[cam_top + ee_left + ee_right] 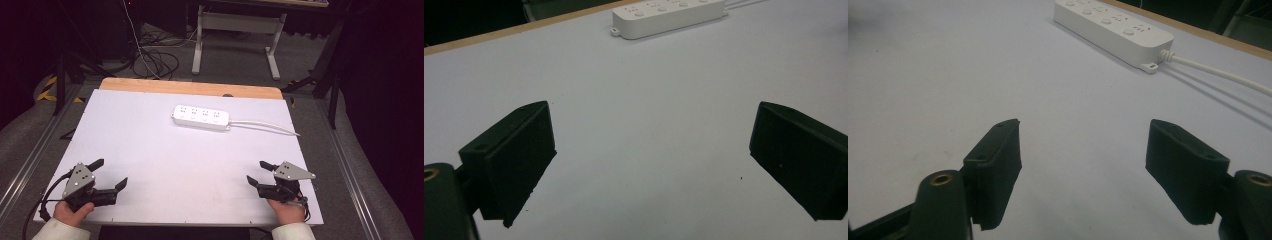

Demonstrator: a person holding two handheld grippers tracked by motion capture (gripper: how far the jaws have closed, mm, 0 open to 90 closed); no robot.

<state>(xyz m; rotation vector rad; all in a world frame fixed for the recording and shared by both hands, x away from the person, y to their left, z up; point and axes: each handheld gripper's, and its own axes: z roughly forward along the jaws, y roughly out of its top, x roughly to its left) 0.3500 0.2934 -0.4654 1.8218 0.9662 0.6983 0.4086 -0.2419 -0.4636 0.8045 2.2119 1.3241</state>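
High view first: we see the white power strip (201, 117) lying flat on the far half of the white tabletop (165, 165), its long side running roughly across the table, its white cord (265, 127) trailing off toward the right edge. Nothing touches it. In the left gripper view we find the strip (669, 17) at the top, well ahead of the jaws; in the right gripper view it (1113, 31) sits at the upper middle with the cord (1218, 72) leaving to the right.

Both grippers are at the near edge, well apart from the strip and from each other. We hold the left gripper (110, 174) near the front left corner, the right gripper (260, 173) near the front right corner — each with its jaws spread wide and nothing between them, only bare tabletop showing in the gap. Our hands and pale sleeves come in from the bottom.

The surface is a smooth, matt white sheet laid over a wooden board (190, 88), whose pale edge shows along the far side. Beyond it the room is dim — grey carpeted floor (235, 65), a tangle of dark cables (157, 62) and the white legs of another table (235, 30).
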